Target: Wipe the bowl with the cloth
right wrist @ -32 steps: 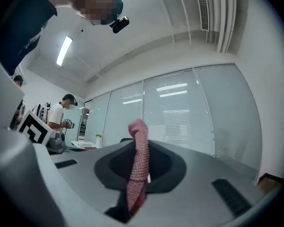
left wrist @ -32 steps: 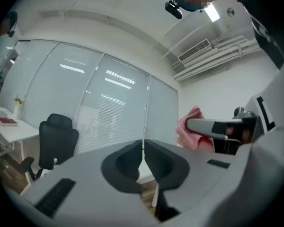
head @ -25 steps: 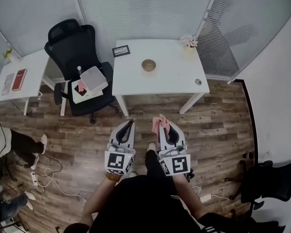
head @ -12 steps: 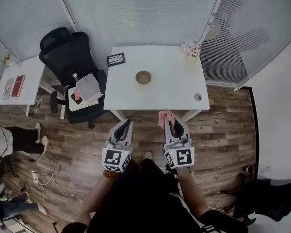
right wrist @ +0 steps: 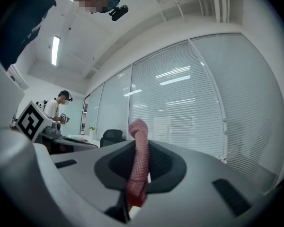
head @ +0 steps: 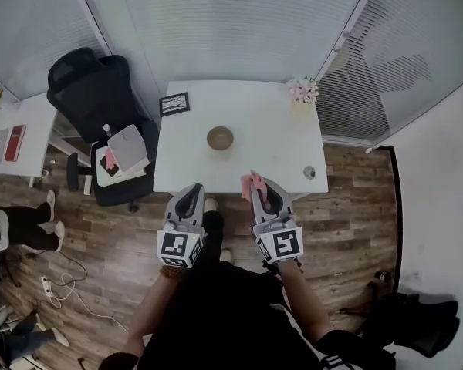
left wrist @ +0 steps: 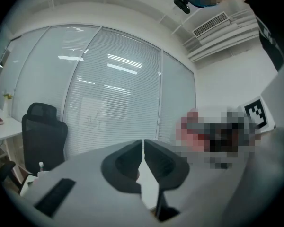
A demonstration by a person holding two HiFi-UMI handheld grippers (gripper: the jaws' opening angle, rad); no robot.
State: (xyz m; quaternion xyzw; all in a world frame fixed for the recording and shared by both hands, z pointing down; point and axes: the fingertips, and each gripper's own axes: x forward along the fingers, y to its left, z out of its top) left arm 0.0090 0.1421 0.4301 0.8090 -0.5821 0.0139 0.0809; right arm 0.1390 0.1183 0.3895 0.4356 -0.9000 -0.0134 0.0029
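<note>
White table [head: 278, 156] ahead, brown bowl [head: 220, 138] at its middle, my right gripper [head: 261, 186] clamping the pink cloth [head: 248, 183], my left gripper [head: 192, 193] closed, empty.

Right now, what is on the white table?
A bowl, a small framed picture, pink flowers and a small round object. The right gripper and its cloth hide part of the near edge.

bowl [head: 220, 138] on table [head: 270, 160], chair [head: 92, 99] left
</note>
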